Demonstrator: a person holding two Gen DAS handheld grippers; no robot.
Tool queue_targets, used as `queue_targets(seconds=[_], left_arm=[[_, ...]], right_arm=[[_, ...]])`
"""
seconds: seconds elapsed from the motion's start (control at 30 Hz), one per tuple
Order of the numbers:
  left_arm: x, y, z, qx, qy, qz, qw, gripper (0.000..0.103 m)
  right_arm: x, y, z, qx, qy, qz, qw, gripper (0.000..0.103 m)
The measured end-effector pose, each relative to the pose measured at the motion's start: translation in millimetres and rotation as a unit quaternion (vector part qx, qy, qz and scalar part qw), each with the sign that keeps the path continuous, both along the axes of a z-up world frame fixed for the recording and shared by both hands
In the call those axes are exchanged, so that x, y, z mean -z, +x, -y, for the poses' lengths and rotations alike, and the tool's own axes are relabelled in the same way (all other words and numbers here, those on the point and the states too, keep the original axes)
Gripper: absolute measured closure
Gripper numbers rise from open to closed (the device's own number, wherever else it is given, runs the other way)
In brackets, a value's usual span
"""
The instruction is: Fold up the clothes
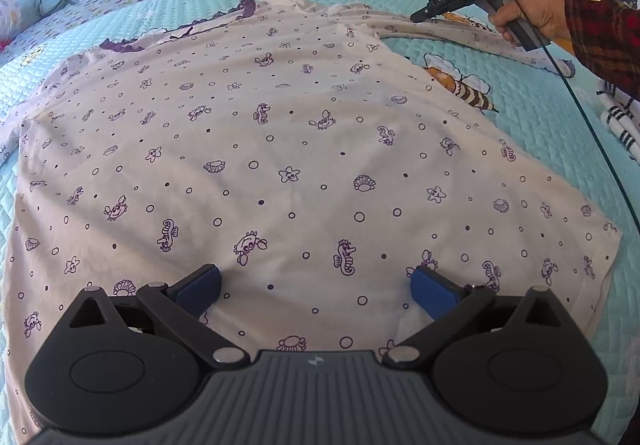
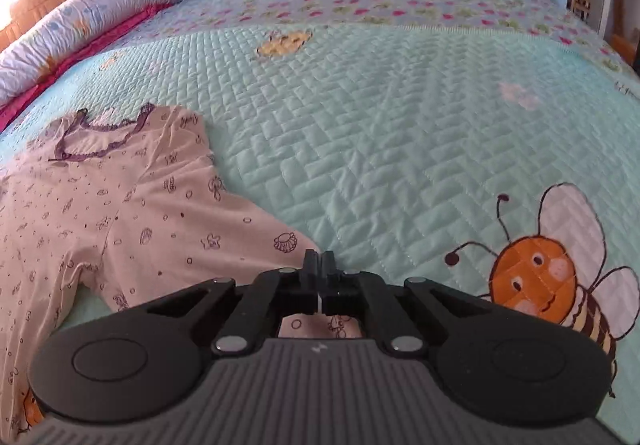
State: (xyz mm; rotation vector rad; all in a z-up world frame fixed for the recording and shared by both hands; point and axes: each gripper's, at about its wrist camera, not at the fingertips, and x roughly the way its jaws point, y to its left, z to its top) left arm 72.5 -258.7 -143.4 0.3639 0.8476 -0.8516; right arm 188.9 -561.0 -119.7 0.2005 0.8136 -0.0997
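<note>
A pale printed shirt (image 1: pixel 280 149) lies flat on the bed (image 2: pixel 380 117). The left hand-held gripper (image 1: pixel 316 285) hovers wide over it; the right hand-held gripper (image 2: pixel 319 265) pinches the sleeve (image 2: pixel 224 229).

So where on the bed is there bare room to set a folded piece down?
Free: the quilt between the sleeve, the bee picture and the far flowered border. Crowded: the near side under the spread shirt, plus striped cloth at its right.
</note>
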Motion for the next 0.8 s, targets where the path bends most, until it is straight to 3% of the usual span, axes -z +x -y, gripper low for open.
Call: queue_targets(seconds=[0.17,0.3,0.37,0.5,0.6,0.7,0.8], left_arm=[[0,0,3,-0.004,0.004,0.001,1.0,0.0],[-1,-1,5,-0.007,0.01,0.001,0.9999,0.0],[-1,0,6,-0.009,0.011,0.0,0.9999,0.0],[0,0,7,-0.014,0.013,0.0,0.9998,0.0],[-1,0,7,-0.017,0.014,-0.001,0.9998,0.0],[-1,0,7,-0.019,0.015,-0.002,0.9997,0.0],[0,-1,9,-0.023,0.017,0.0,0.9996,0.0]], right_arm=[[-3,1,-1,0.0,-0.028,0.01,1.0,0.102],[2,12,-4,0.021,-0.093,0.001,0.995,0.102],[5,15,-2,0.026,-0.09,0.0,0.996,0.101],[4,9,7,0.039,-0.071,0.006,0.997,0.083],[-7,-4,14,0.056,-0.042,0.011,0.997,0.061],[-26,-28,19,0.066,-0.04,0.012,0.997,0.058],[-43,-56,23,0.053,-0.06,-0.031,0.996,0.058]])
